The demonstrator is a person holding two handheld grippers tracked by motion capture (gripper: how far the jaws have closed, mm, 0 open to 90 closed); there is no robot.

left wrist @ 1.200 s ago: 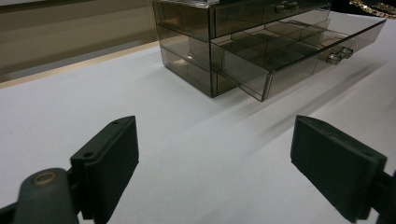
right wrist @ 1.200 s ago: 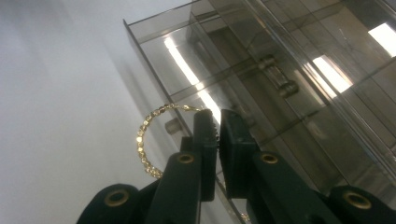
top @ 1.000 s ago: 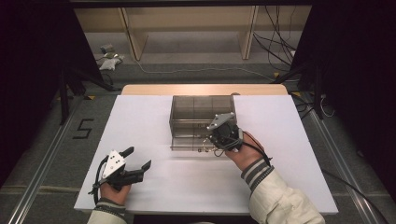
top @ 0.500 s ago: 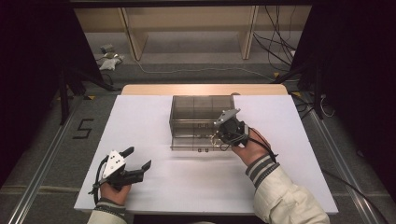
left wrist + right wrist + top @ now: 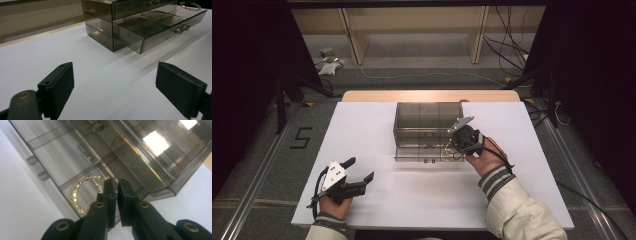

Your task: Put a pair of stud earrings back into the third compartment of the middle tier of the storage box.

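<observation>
The right hand-held gripper [image 5: 451, 148] is over the pulled-out bottom drawer [image 5: 422, 152] of the smoky clear box [image 5: 428, 114], which stands at the middle of the white table [image 5: 522, 150]. Its jaws are clenched almost together on a gold chain [image 5: 81, 193]. In the right gripper view the chain loops out to the left of the jaw tips and hangs over the drawer's compartments; whether it already touches the drawer floor is hard to say through the tinted plastic. In the high view a glint of gold shows just under the gripper, at the drawer's right end.

The left hand-held gripper [image 5: 362, 171] sits near the table's front left corner, well apart from the box, jaws spread wide with nothing between them. Its own view looks across bare table toward the box [image 5: 110, 27] and open drawer [image 5: 160, 30].
</observation>
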